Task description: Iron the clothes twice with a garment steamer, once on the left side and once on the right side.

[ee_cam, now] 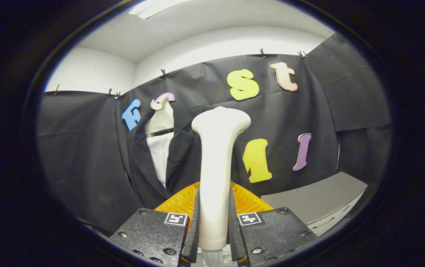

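My gripper (214, 222) is shut on the white handle of the garment steamer (216, 163), which stands upright between the fingers with its broad head pointing up and away. Beyond and to the left of the steamer hangs a dark jacket (142, 163) over a white shirt (160, 154) on a cream mannequin neck (161, 116), set against the booth's black cloth wall. The steamer's head is apart from the jacket, short of it and to its right. Its front face is hidden from me.
An orange ribbed part (247, 200) shows just behind the fingers at both sides of the handle. A grey table or cabinet top (320, 200) lies to the right, below the cloth wall. White walls and ceiling rise above the cloth.
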Action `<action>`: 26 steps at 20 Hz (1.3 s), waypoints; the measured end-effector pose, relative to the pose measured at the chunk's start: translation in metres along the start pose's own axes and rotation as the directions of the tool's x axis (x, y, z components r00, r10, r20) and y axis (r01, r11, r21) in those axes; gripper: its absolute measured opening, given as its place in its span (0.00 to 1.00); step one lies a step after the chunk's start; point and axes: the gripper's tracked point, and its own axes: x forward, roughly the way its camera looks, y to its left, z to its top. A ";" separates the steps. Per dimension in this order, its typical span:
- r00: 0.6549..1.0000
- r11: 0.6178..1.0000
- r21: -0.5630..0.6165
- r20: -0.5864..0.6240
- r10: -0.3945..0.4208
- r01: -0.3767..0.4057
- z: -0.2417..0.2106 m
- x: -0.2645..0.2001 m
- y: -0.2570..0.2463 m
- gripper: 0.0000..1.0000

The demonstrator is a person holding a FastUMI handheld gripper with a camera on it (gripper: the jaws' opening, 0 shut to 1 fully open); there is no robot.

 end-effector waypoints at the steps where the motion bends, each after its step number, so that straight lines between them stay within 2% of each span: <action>1: 1.000 1.000 -0.010 -0.006 0.014 -0.014 -0.001 0.006 0.012 0.36; 5: 0.998 0.997 -0.048 -0.040 0.053 -0.055 -0.011 0.028 0.047 0.36; 9: 0.994 0.995 -0.067 -0.089 0.066 -0.072 -0.034 0.036 0.060 0.36; 16: 0.986 0.995 -0.089 -0.163 0.039 -0.054 -0.072 0.038 0.050 0.36; 26: 0.953 0.991 -0.125 -0.303 -0.002 -0.038 -0.158 0.019 0.030 0.36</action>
